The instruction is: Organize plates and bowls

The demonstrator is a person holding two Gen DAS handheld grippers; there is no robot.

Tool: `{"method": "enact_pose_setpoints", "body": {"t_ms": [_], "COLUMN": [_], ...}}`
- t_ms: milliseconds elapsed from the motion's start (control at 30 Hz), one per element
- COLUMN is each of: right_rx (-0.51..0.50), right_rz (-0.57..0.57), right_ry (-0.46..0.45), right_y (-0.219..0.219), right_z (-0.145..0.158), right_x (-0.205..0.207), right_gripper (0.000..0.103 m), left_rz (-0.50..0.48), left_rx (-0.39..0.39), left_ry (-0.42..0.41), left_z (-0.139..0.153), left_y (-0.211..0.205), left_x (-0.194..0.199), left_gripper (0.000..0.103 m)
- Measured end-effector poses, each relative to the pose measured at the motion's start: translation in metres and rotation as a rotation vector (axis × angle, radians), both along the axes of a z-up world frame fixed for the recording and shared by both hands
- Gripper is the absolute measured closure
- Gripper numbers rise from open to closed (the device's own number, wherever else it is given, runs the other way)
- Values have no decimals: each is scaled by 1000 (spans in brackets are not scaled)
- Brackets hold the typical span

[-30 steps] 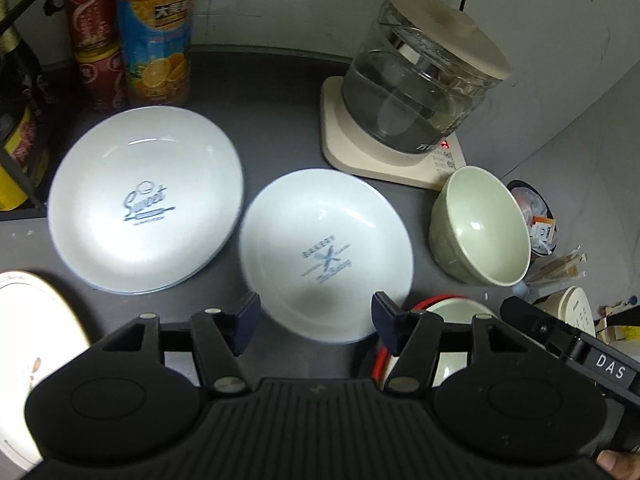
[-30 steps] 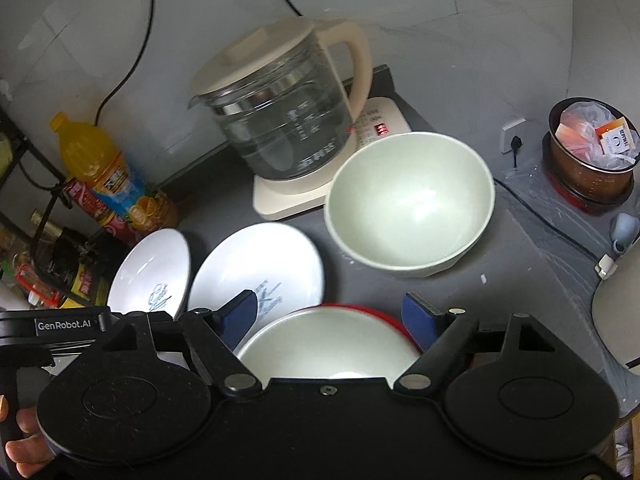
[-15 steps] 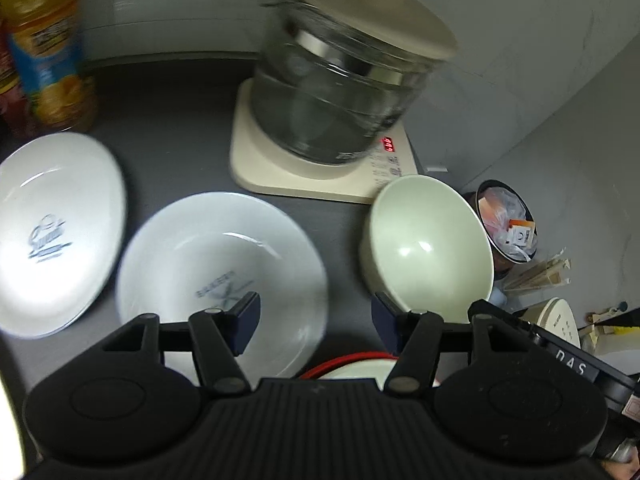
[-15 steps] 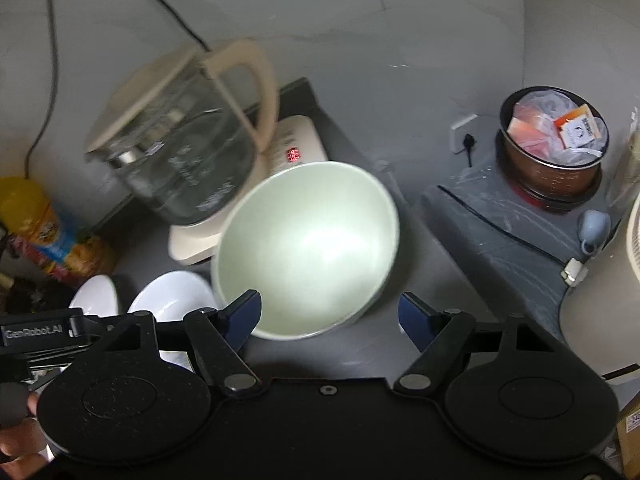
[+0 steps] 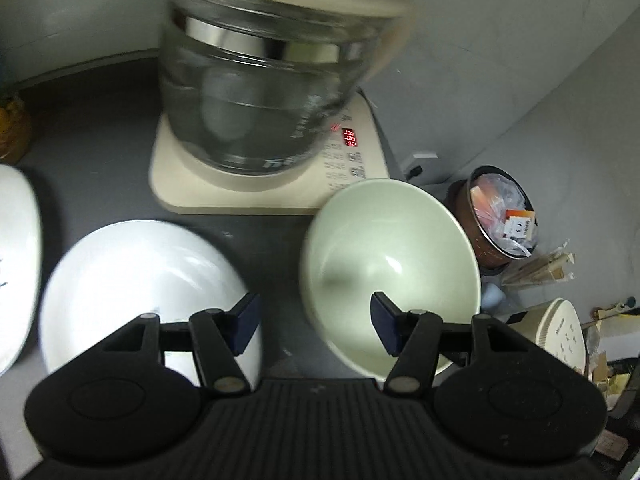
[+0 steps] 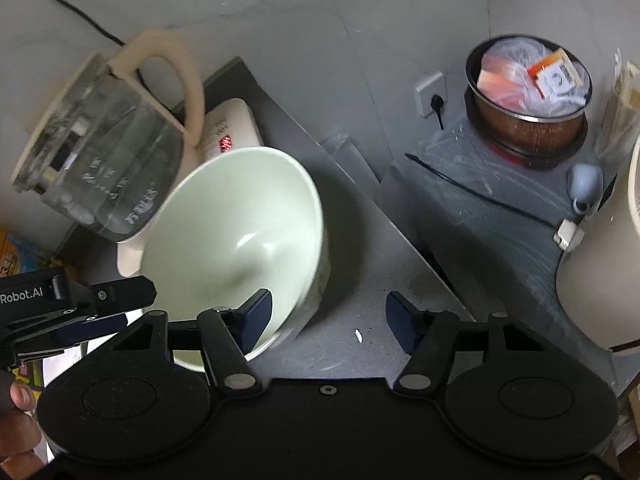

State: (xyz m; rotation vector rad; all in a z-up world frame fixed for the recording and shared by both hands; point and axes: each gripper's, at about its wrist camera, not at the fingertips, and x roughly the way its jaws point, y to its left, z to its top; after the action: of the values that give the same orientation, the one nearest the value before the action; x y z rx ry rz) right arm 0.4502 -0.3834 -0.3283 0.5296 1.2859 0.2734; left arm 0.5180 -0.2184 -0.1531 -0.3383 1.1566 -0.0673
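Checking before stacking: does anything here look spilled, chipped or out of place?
Nothing stands out. The green bowl sits upright and empty beside the glass kettle on its base; the white plate lies flat. No spill or chip visible, though the pictures are blurred.

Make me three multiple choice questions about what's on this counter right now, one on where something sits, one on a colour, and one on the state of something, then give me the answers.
1. Where does the glass kettle stand?
A. on a cream base with a lit red display
B. inside the green bowl
C. on a white plate

2. What colour is the inside of the deep bowl next to the kettle's base?
A. red
B. pale green
C. black

3. What is in that bowl?
A. soup
B. a stack of spoons
C. nothing

Answers:
1 A, the kettle rests on the cream base, whose red digits glow.
2 B, the bowl's inner wall is pale green in both wrist views.
3 C, its smooth bottom shows bare, with only a glint of light.
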Motion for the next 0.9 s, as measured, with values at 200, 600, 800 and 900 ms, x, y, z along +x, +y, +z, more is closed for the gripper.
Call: {"method": "enact_pose_setpoints", "body": {"t_ms": [200, 600, 800, 900], "right_rx": [49, 69, 79, 86], "right_rz": [-29, -18, -53, -71], "right_ry": [48, 19, -13, -34], "right_y": [2, 7, -1, -6], "right_z": [-17, -7, 14, 27], "right_x": [4, 7, -3, -11], "right_gripper": [52, 81, 81, 81], "left_rz": [-28, -4, -27, -41], "left_rx": [30, -9, -24, -36], "left_ry": [62, 146, 97, 77], "left_z": [-20, -39, -16, -3], "left_y": [-15, -16, -16, -14], "left_x": [17, 23, 16, 10], "left_gripper": [50, 86, 90, 92]}}
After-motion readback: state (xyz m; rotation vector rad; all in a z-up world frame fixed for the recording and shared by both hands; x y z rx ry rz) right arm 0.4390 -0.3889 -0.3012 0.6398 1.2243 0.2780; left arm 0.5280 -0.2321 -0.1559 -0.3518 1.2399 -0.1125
